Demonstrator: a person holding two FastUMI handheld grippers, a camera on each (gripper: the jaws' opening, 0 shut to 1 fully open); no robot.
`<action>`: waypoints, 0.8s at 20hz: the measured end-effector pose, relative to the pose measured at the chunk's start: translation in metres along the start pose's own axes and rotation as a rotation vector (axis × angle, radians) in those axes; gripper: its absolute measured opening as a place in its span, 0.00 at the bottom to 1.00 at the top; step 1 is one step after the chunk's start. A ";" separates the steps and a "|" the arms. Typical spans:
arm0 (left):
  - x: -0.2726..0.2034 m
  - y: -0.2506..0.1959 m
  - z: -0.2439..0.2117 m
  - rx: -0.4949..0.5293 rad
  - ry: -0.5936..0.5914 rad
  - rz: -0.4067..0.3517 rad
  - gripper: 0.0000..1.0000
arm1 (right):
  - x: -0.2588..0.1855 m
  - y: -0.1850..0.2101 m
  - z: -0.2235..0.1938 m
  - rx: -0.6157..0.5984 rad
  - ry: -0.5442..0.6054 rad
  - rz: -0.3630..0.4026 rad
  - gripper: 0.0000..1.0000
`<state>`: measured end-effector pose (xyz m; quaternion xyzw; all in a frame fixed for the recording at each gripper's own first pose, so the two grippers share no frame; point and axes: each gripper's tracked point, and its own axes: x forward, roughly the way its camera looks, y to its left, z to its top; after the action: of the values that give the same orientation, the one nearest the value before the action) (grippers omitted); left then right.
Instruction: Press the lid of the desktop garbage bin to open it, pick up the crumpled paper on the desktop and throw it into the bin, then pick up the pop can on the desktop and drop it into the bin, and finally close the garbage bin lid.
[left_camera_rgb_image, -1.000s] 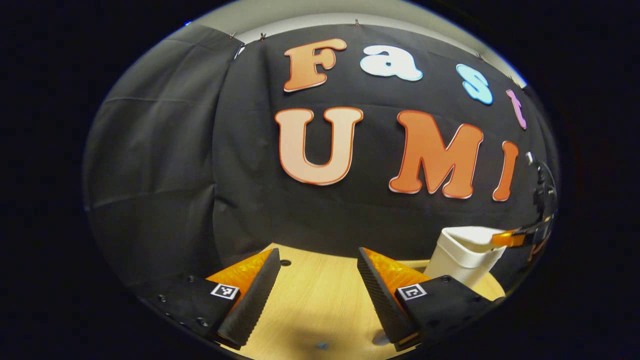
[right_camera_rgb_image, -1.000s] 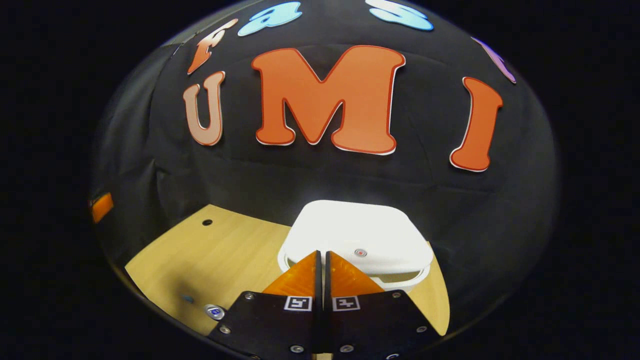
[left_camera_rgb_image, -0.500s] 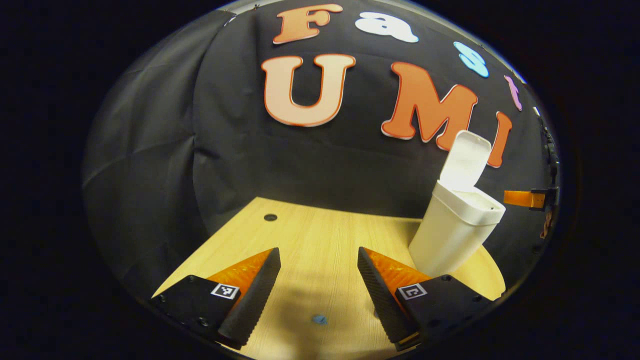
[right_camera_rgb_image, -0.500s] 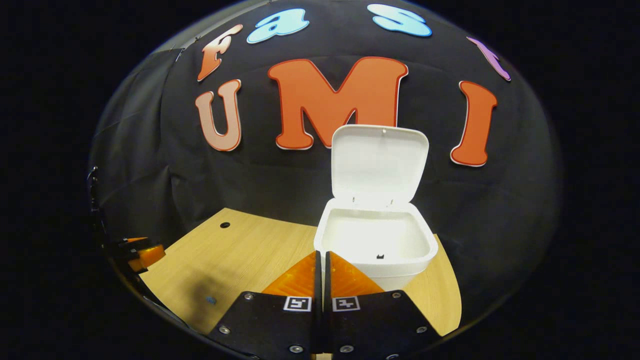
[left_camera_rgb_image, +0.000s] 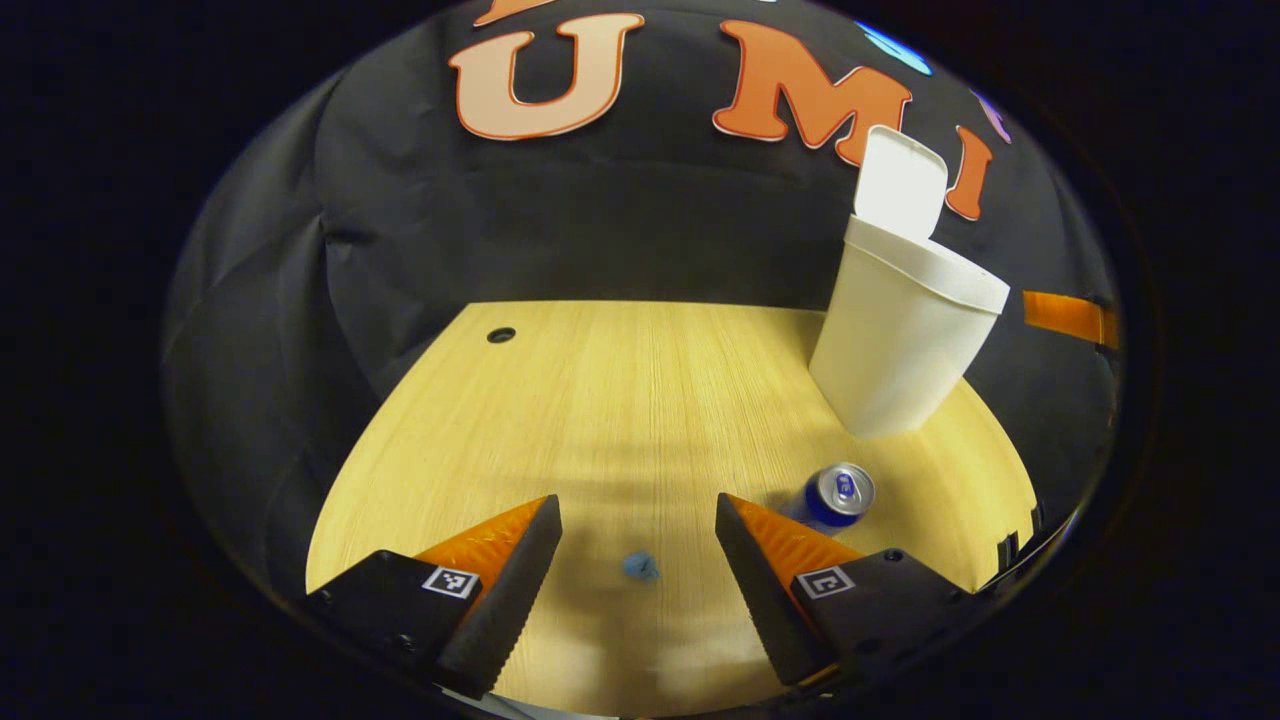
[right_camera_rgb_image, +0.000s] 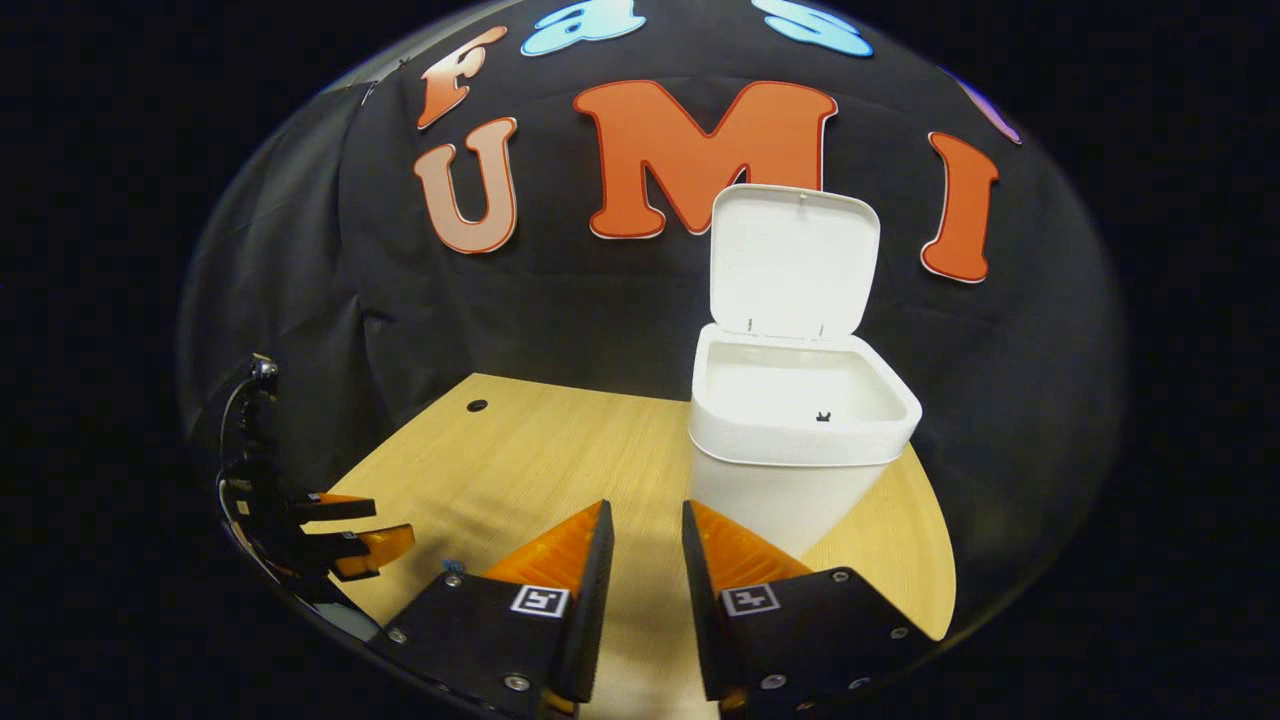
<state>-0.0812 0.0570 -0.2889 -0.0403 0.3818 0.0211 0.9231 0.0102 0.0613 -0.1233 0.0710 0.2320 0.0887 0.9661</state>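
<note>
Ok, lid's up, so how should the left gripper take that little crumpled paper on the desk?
Come straight down on the crumpled paper. It is a small, low wad lying flat on the desk, already between the open left gripper fingers. Pinch its sides near the desktop; the pop can stands apart, to the right.

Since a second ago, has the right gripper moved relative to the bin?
Yes. The right gripper has backed away from the bin, whose lid now stands open, and its fingers have parted.
</note>
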 end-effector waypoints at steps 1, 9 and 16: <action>0.004 -0.004 -0.007 -0.004 0.023 -0.018 0.99 | -0.003 0.004 -0.005 0.008 0.010 0.010 0.42; 0.035 -0.006 -0.055 -0.008 0.208 -0.059 1.00 | -0.014 0.037 -0.041 0.094 0.037 0.053 0.98; 0.060 0.001 -0.082 -0.033 0.364 -0.057 0.99 | -0.007 0.049 -0.080 0.095 0.094 0.016 0.98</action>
<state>-0.0967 0.0507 -0.3895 -0.0691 0.5407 -0.0064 0.8384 -0.0397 0.1155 -0.1823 0.1147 0.2806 0.0888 0.9488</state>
